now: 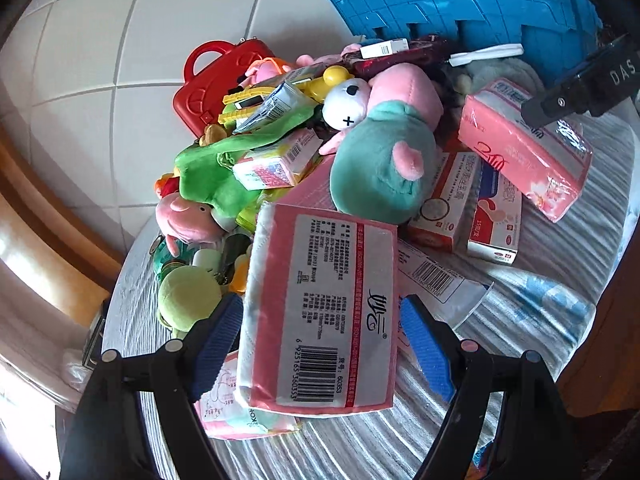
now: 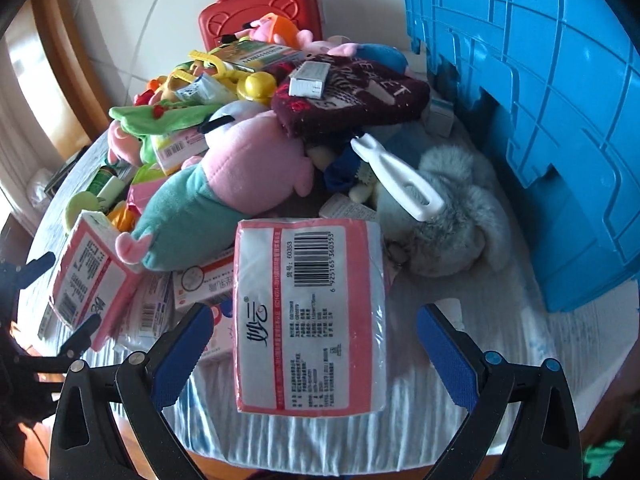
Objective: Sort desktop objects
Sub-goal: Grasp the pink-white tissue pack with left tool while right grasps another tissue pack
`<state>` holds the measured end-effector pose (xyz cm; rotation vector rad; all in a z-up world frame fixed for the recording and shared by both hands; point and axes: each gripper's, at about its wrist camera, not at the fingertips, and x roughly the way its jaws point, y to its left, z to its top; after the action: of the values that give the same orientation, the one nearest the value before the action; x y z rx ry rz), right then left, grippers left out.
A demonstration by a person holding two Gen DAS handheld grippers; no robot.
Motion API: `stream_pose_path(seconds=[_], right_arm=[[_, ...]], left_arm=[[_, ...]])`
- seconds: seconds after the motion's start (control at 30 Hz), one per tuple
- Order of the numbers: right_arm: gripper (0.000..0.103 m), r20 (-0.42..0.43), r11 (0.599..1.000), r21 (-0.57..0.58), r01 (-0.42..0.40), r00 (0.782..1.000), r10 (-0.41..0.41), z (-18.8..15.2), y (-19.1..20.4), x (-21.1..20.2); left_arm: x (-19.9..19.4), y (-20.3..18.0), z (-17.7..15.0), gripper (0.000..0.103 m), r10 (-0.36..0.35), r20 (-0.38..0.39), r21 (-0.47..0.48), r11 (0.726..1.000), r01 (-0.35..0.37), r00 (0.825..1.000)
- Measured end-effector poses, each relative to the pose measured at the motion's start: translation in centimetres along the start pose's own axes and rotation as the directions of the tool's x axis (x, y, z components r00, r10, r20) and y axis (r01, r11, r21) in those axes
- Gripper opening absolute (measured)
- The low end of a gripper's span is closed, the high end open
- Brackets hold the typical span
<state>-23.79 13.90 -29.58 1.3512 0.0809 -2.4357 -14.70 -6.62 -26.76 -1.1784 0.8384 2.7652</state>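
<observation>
A pile of toys, boxes and tissue packs lies on a round table with a striped cloth (image 1: 540,264). In the left wrist view a pink tissue pack (image 1: 320,304) lies between the fingers of my left gripper (image 1: 320,336); the blue pads stand at its sides, open. In the right wrist view another pink tissue pack (image 2: 310,312) lies between the fingers of my right gripper (image 2: 316,356), with clear gaps on both sides; the gripper is open. The right gripper's finger (image 1: 576,92) also shows by a third tissue pack (image 1: 524,148).
A blue plastic crate (image 2: 540,100) stands at the table's far right. A red toy case (image 2: 260,12) stands at the back. A pink-and-teal plush (image 2: 208,200), a maroon pouch (image 2: 352,92), a white comb (image 2: 400,176) and a grey furry toy (image 2: 460,216) lie in the pile.
</observation>
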Motion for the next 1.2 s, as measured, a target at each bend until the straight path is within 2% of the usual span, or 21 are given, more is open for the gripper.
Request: stream_pose_path(seconds=[0.13, 0.33, 0.47, 0.63, 0.7, 0.77, 0.87, 1.2], right_arm=[[0.102, -0.028, 1.000, 0.004, 0.000, 1.000, 0.000, 0.0, -0.1, 1.2], [0.102, -0.057, 1.000, 0.016, -0.022, 0.998, 0.023, 0.2, 0.2, 2.1], [0.103, -0.069, 0.999, 0.016, -0.029, 0.997, 0.030, 0.5, 0.6, 2.4], [0.103, -0.090, 1.000, 0.014, -0.024, 0.996, 0.025, 0.7, 0.8, 2.9], [0.103, -0.100, 1.000, 0.007, -0.024, 0.995, 0.025, 0.6, 1.0, 3.2], [0.103, -0.109, 1.000, -0.012, -0.021, 0.994, 0.020, 0.7, 1.4, 3.5], [0.103, -0.126, 0.998, -0.055, -0.008, 0.992, 0.001, 0.7, 2.1, 4.0], [0.103, -0.191, 0.996, -0.091, 0.024, 0.981, -0.041, 0.5, 2.4, 6.0]], left_arm=[[1.2, 0.1, -0.3, 0.083, 0.009, 0.004, 0.019, 1.000, -0.010, 1.000], [2.0, 2.0, 0.1, 0.083, -0.014, 0.006, -0.065, 0.998, 0.015, 1.000], [1.6, 3.0, 0.3, 0.083, -0.001, 0.035, -0.097, 0.995, 0.004, 0.999], [2.3, 3.0, -0.4, 0.084, -0.017, 0.018, -0.118, 0.993, 0.019, 1.000], [2.7, 2.9, -0.7, 0.088, -0.016, 0.007, -0.127, 0.992, 0.017, 1.000], [3.4, 3.5, -1.1, 0.095, -0.052, -0.029, -0.186, 0.982, 0.046, 0.998], [3.8, 4.4, -1.7, 0.095, -0.074, -0.043, -0.261, 0.963, 0.060, 0.996], [4.9, 3.2, -1.5, 0.097, -0.036, -0.079, -0.190, 0.982, 0.020, 0.996]])
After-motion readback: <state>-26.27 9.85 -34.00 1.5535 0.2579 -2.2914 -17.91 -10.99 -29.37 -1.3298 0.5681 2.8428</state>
